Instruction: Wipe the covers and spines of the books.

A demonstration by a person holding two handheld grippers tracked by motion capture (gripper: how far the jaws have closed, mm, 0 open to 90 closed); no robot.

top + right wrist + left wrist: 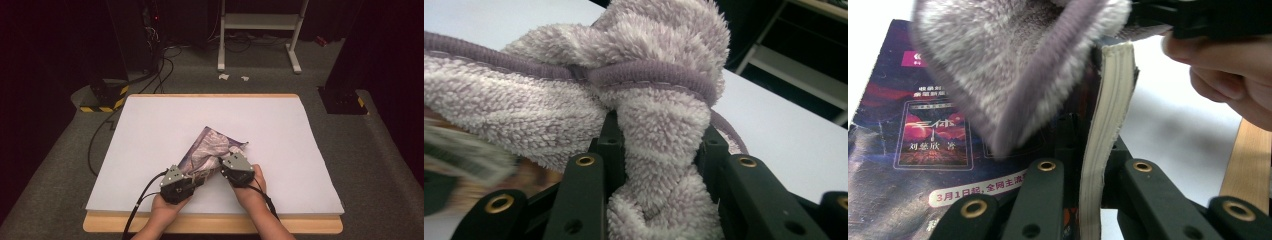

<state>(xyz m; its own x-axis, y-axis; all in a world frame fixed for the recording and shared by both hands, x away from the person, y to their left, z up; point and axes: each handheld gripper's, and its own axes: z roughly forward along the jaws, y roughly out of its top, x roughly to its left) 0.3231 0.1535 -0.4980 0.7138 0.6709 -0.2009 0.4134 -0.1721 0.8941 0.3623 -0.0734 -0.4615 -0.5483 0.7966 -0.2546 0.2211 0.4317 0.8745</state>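
Observation:
A dark purple paperback book lies near the front middle of the white table top. A fluffy lilac cloth is draped over it. My left gripper is shut on the book's near edge. In the left gripper view the cream page block stands between the jaws, beside the printed cover and under the cloth. My right gripper is shut on a bunched fold of the cloth, lifted slightly off the book. The book's cover shows blurred at the left.
The table's wooden rim runs along the front. On the floor behind stand a yellow-and-black striped base with cables, a white metal frame and a black base. Bare white table surrounds the book.

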